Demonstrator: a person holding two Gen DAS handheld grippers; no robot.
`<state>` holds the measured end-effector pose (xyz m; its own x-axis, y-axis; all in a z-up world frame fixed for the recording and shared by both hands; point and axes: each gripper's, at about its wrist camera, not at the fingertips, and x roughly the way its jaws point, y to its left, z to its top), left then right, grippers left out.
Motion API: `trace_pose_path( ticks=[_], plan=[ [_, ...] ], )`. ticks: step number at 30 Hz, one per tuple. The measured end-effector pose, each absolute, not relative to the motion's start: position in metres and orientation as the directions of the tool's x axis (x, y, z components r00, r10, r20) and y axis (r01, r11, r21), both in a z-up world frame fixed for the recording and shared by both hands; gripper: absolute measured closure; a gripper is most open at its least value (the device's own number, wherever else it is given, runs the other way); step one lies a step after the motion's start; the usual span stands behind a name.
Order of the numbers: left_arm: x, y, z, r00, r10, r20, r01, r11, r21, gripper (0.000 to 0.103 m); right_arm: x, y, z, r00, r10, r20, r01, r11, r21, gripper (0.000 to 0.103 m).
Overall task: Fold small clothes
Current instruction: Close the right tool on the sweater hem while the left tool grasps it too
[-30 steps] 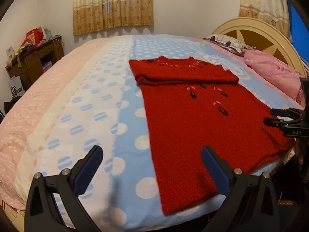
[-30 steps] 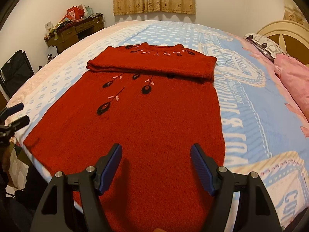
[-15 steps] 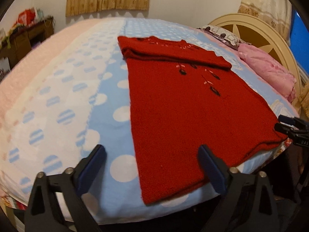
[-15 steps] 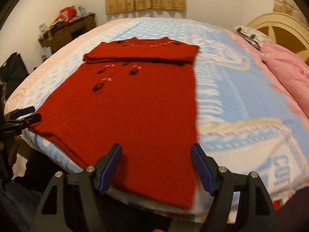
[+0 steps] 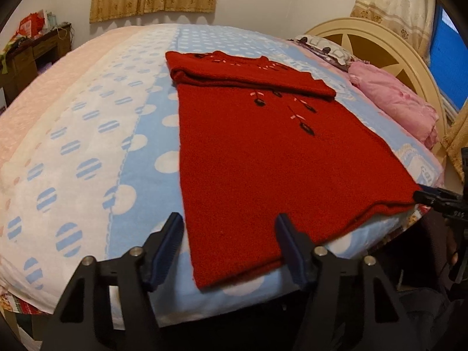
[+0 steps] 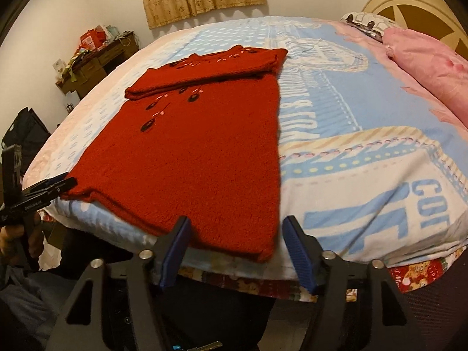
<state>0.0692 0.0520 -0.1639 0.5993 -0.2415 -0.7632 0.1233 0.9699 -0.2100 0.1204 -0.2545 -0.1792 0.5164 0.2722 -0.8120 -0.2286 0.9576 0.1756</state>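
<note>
A red knit sweater [image 5: 263, 158] lies flat on the bed with its top part folded down over the chest; dark flower stitching shows near the fold. Its hem reaches the bed's near edge. My left gripper [image 5: 229, 245] is open, its blue pads on either side of the hem's left corner. My right gripper [image 6: 238, 245] is open, astride the hem's right corner [image 6: 263, 251]. The sweater also shows in the right wrist view [image 6: 204, 146]. Each gripper appears at the edge of the other's view, right gripper [image 5: 438, 200], left gripper [image 6: 49, 188].
The bed carries a blue, white and pink dotted blanket [image 5: 87, 146]. A pink pillow [image 5: 395, 99] and a cream headboard [image 5: 380, 38] are at the right. A cluttered wooden desk [image 6: 96, 55] stands by the far wall. A black bag [image 6: 26, 128] sits beside the bed.
Both grippers have dropped and moved in toward the sweater's hem corners at the bed edge. Their jaws have narrowed somewhat but stay open. The sweater has not moved.
</note>
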Motion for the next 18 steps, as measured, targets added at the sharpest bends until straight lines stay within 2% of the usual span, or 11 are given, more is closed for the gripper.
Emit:
trace_pose_path(
  ticks=[3, 5, 7, 9, 11, 14, 15, 16, 18],
  plan=[
    [0.069, 0.053, -0.164, 0.592, -0.255, -0.765, 0.121, 0.966, -0.228, 0.040, 0.121, -0.261, -0.180, 0.511, 0.325, -0.796, -0.218, 0.944, 0.246, 0.046],
    [0.069, 0.054, -0.164, 0.584, -0.265, -0.767, 0.124, 0.963, -0.238, 0.040, 0.123, -0.268, -0.182, 0.514, 0.339, -0.788, -0.194, 0.941, 0.278, 0.055],
    [0.069, 0.054, -0.164, 0.578, -0.277, -0.768, 0.129, 0.960, -0.250, 0.044, 0.123, -0.271, -0.181, 0.524, 0.326, -0.787, -0.186, 0.945, 0.268, 0.074],
    [0.069, 0.055, -0.163, 0.573, -0.281, -0.770, 0.136, 0.959, -0.249, 0.056, 0.123, -0.271, -0.182, 0.522, 0.331, -0.786, -0.187, 0.944, 0.274, 0.082],
    [0.068, 0.057, -0.162, 0.568, -0.287, -0.771, 0.139, 0.957, -0.254, 0.071, 0.122, -0.270, -0.182, 0.525, 0.331, -0.784, -0.192, 0.944, 0.269, 0.083],
    [0.067, 0.061, -0.162, 0.565, -0.299, -0.769, 0.139, 0.953, -0.268, 0.079, 0.122, -0.271, -0.182, 0.529, 0.337, -0.779, -0.200, 0.942, 0.271, 0.086],
    [0.067, 0.062, -0.163, 0.564, -0.302, -0.768, 0.140, 0.952, -0.272, 0.081, 0.122, -0.272, -0.181, 0.532, 0.344, -0.773, -0.203, 0.939, 0.278, 0.093],
    [0.066, 0.062, -0.162, 0.567, -0.302, -0.767, 0.142, 0.952, -0.271, 0.090, 0.121, -0.274, -0.180, 0.535, 0.359, -0.765, -0.206, 0.933, 0.294, 0.094],
    [0.066, 0.064, -0.159, 0.570, -0.331, -0.752, 0.153, 0.942, -0.298, 0.093, 0.119, -0.279, -0.176, 0.552, 0.389, -0.738, -0.209, 0.921, 0.329, 0.094]
  ],
)
